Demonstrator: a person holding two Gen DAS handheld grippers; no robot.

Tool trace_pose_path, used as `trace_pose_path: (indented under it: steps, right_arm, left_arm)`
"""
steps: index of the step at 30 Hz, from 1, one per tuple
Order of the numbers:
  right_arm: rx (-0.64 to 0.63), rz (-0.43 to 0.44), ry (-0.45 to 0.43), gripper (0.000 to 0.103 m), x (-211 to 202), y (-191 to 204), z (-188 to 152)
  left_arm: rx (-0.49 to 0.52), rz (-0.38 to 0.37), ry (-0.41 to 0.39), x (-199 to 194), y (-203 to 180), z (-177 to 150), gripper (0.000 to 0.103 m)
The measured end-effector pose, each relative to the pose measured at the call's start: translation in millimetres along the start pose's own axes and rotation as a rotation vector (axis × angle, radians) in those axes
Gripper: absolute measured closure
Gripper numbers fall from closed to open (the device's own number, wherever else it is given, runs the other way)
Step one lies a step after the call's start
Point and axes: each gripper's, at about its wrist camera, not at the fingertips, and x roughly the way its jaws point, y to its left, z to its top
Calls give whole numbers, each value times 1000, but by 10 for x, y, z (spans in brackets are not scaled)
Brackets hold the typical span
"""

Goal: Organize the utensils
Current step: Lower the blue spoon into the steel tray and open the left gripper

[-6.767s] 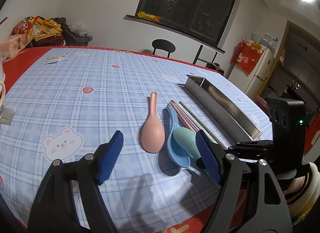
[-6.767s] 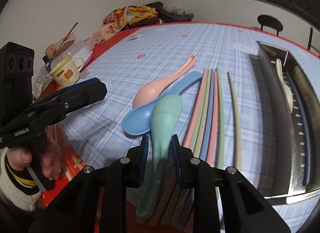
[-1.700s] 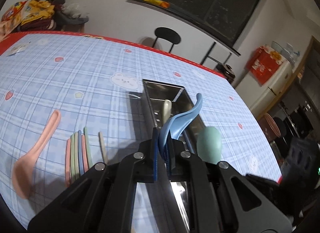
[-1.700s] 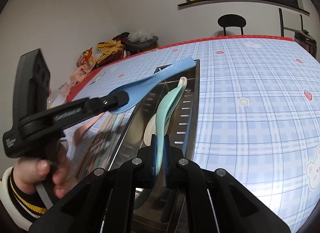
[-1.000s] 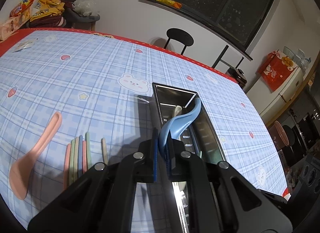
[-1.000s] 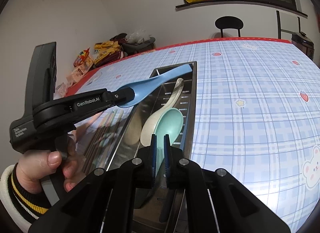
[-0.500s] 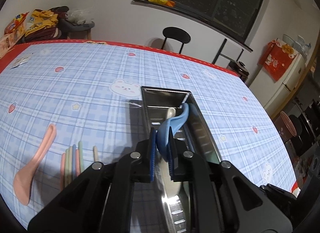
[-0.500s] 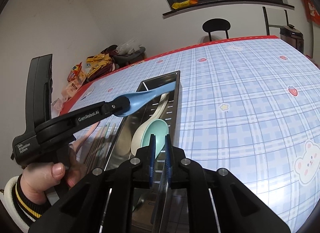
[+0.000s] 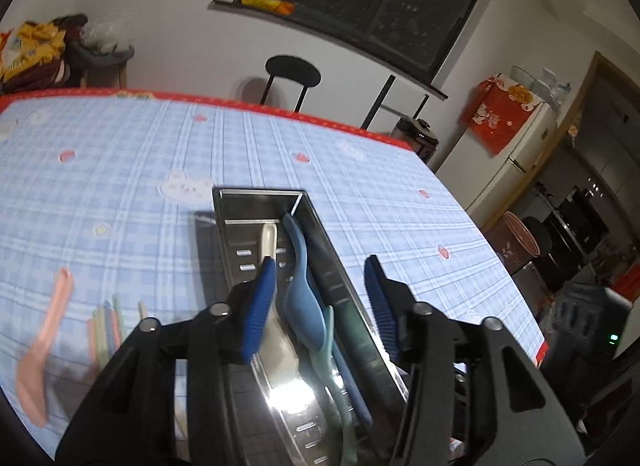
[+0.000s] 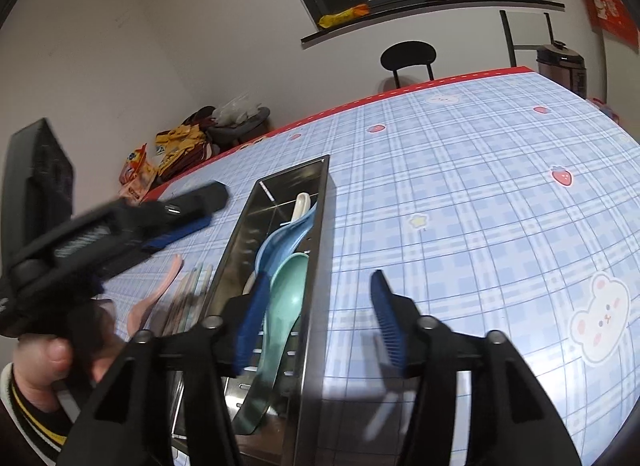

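Checked tablecloth (image 9: 120,169) — perforated steel tray (image 9: 256,201)

The table (image 9: 360,169) wears pale blue plaid with bears and strawberries, edged red. In the silver tray (image 10: 316,266) ahead of the right hand-held gripper (image 10: 316,314) lie cream (image 10: 301,201), blue (image 10: 280,244) and mint spoons (image 10: 288,294); a pink spoon (image 9: 44,342) lies left.

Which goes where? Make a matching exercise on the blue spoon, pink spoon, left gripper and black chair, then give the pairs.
1. blue plastic spoon
2. pink plastic spoon
3. left gripper
4. black round chair

A. open, above the long steel tray
B. beyond the far edge of the checked tablecloth
C. inside the tray
D. on the tablecloth, outside the tray

Pairs: 1-C, 2-D, 3-A, 4-B.
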Motion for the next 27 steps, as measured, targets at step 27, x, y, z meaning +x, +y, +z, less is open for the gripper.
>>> trace_pose_path:
  steps: [27]
  right_arm:
    - [19,-152,-114,6,-229,229,-173]
  left_arm:
    - [133,232,-83,-1584,1224,-332,6]
